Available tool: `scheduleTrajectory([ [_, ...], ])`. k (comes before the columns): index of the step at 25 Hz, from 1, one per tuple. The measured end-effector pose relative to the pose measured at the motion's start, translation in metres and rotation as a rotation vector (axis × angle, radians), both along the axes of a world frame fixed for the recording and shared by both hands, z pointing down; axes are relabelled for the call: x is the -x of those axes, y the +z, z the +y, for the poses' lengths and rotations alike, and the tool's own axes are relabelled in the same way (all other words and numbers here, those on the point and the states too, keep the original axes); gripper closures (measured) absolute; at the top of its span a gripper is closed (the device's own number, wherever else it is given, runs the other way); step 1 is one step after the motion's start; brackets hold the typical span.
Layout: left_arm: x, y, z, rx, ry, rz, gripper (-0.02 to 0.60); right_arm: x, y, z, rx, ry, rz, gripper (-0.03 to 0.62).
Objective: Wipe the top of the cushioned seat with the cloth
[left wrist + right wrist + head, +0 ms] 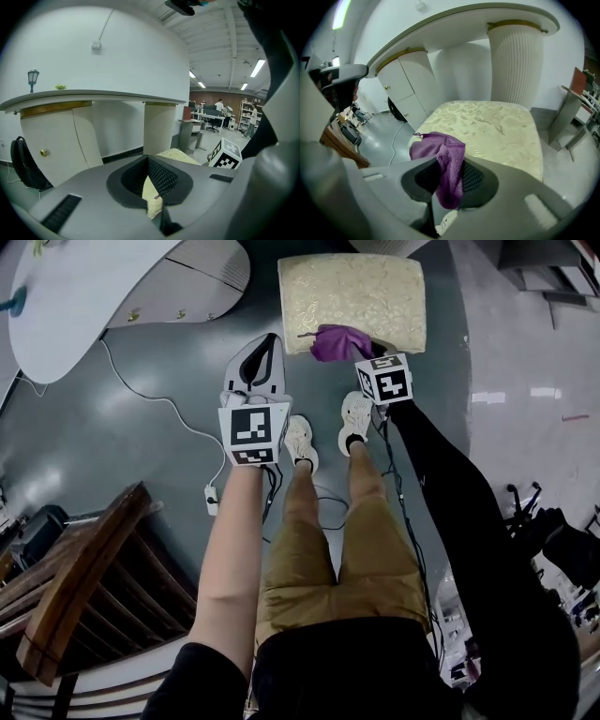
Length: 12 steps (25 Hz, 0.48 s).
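The cushioned seat [352, 287] is a cream block with a gold leaf pattern, standing on the grey floor just ahead of my feet. A purple cloth [337, 341] lies bunched on its near edge. My right gripper [367, 357] is shut on the cloth; in the right gripper view the cloth [446, 168] hangs between the jaws, with the seat top [487, 126] spreading beyond. My left gripper [265, 351] hovers over the floor to the left of the seat, jaws together with nothing in them. In the left gripper view a strip of the seat [151, 194] shows past the left gripper [153, 201].
A white curved counter [94, 296] stands at the far left, its ribbed pillar [515, 65] behind the seat. A wooden chair [84, 587] is at my near left. A power strip [212, 498] and cables lie on the floor by my shoes [300, 442]. A black backpack [26, 164] leans on the cabinets.
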State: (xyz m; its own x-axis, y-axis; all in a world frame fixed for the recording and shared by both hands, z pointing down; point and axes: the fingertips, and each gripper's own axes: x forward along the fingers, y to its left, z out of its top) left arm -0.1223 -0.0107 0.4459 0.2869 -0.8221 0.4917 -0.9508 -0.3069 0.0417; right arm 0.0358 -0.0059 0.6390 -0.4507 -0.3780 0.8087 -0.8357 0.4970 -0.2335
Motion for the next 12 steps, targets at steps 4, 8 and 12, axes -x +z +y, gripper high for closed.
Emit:
scheduleTrajectory([
  [4, -0.020, -0.006, -0.016, -0.009, 0.005, -0.013, 0.574, -0.067, 0.001, -0.007, 0.013, 0.071, 0.049, 0.514],
  [8, -0.041, -0.010, -0.030, -0.015, 0.003, -0.012, 0.574, -0.123, 0.003, -0.011, 0.024, 0.134, 0.083, 0.514],
  [12, -0.063, -0.012, -0.046, -0.024, 0.012, -0.012, 0.574, -0.171, 0.008, -0.015, 0.038, 0.189, 0.107, 0.514],
])
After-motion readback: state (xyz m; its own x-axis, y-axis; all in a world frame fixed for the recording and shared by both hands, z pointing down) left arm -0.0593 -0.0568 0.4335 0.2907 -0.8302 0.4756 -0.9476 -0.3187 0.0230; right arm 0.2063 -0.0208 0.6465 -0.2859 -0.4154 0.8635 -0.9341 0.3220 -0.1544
